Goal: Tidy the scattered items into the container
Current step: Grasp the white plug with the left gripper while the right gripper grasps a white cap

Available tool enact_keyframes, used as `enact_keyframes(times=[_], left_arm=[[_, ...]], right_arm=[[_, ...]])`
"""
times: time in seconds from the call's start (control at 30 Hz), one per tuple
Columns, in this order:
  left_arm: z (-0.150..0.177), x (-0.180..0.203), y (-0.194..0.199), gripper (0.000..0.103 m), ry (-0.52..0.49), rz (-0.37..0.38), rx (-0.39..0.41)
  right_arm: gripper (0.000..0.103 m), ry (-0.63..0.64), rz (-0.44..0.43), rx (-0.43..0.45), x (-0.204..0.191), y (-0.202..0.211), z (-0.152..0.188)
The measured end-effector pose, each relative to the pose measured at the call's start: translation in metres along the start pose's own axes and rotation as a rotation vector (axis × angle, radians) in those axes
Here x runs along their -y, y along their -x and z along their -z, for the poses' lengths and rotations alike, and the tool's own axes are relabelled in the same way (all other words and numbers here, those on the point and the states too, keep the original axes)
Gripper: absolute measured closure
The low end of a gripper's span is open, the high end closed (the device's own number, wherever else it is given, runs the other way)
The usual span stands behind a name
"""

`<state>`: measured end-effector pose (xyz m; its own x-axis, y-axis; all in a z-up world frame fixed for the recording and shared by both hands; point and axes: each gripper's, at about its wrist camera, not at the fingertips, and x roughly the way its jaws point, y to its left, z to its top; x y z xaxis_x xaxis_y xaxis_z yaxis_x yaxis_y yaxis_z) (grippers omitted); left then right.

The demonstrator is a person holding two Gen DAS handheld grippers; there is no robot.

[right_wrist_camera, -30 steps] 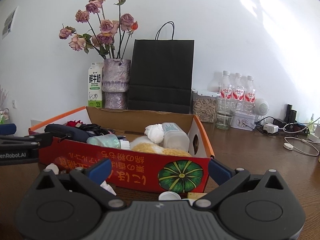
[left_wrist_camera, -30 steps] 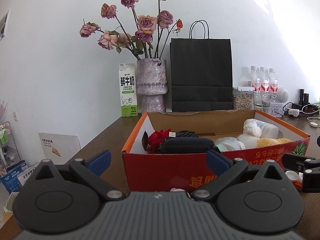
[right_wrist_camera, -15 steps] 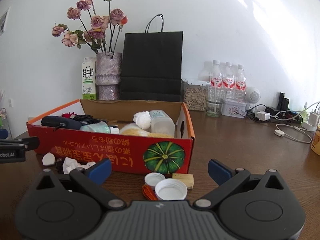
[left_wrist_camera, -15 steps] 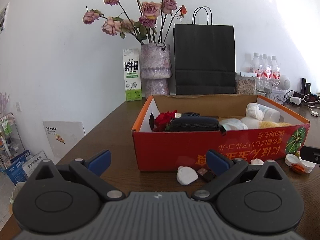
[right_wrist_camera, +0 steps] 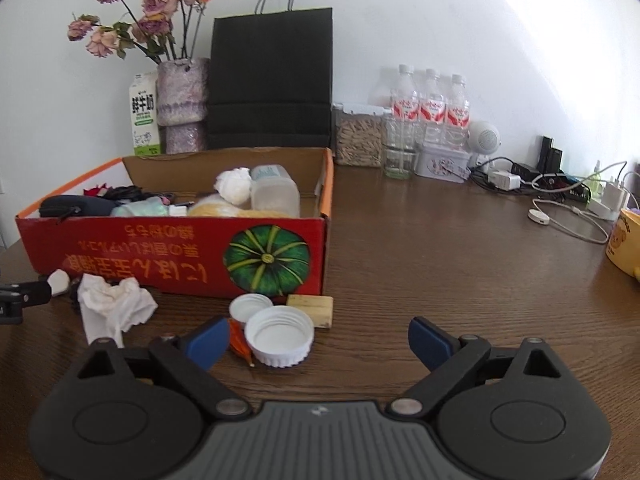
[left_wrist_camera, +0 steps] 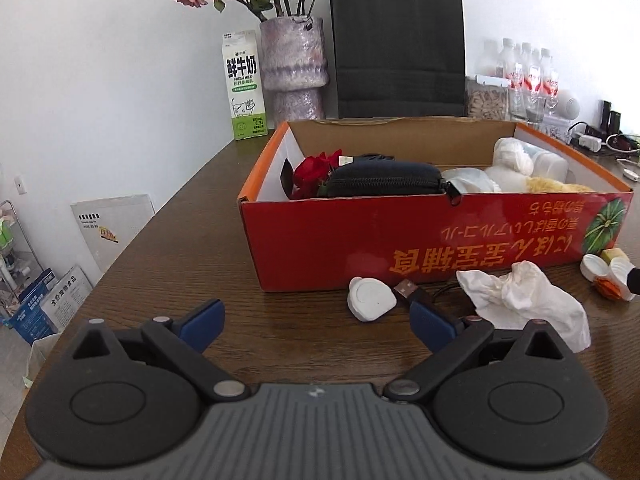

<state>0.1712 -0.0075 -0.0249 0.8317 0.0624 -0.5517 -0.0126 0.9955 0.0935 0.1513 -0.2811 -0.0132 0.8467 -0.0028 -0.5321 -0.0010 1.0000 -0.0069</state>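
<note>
Both grippers hover above the bench (right_wrist_camera: 440, 264) with jaws spread wide and nothing between them. The left gripper (left_wrist_camera: 316, 320) faces a white round puck (left_wrist_camera: 370, 299) and a dark USB plug (left_wrist_camera: 410, 291) lying just before the red cardboard box (left_wrist_camera: 400, 236); the crumpled tissue (left_wrist_camera: 524, 300) sits beside its right-hand finger. The right gripper (right_wrist_camera: 318, 338) looks onto a large white cap (right_wrist_camera: 279, 335), a smaller cap (right_wrist_camera: 250, 307), an orange scrap (right_wrist_camera: 238, 340) and a pale wooden block (right_wrist_camera: 311, 310), all close against the box front.

Suggested approach (a judgement only): take the nearest single item per gripper, straddle it squarely with the jaws, close on its widest firm part, lift clear of the box wall, then release over a free patch of the interior. The tissue likely compresses, so a deep central pinch should suit it; the large cap is best gripped across its rim.

Hard to make out: the cable behind the USB plug runs under the tissue, its length unseen; the orange scrap is partly covered by the left-hand finger and the large cap; the box already holds a black pouch (left_wrist_camera: 388, 180), a red flower (left_wrist_camera: 314, 172) and other goods, whose lower layers are hidden by the wall
</note>
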Motion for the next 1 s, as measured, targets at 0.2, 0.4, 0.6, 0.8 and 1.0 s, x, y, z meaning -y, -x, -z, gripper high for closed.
enact_keyframes(times=[0.2,0.4,0.6,0.8,1.0], left_arm=[[-0.005,0.001,-0.017,0.019,0.008,0.011,-0.062],[-0.006,0.000,-0.022,0.026,0.031,0.039,-0.068],[-0.007,0.001,-0.020,0.064,0.029,0.099,-0.053],[-0.008,0.001,-0.020,0.076,0.038,0.106,-0.048],[-0.008,0.002,-0.020,0.076,0.038,0.106,-0.047]], right_arm=[[0.023,0.007,-0.027,-0.064,-0.001,-0.011,-0.001],[0.036,-0.017,-0.028,-0.077,0.001,-0.017,-0.003],[0.064,-0.011,-0.038,-0.077,0.001,-0.017,-0.003],[0.064,-0.023,-0.050,-0.067,0.003,-0.015,-0.003],[0.064,-0.023,-0.050,-0.059,0.002,-0.013,-0.003]])
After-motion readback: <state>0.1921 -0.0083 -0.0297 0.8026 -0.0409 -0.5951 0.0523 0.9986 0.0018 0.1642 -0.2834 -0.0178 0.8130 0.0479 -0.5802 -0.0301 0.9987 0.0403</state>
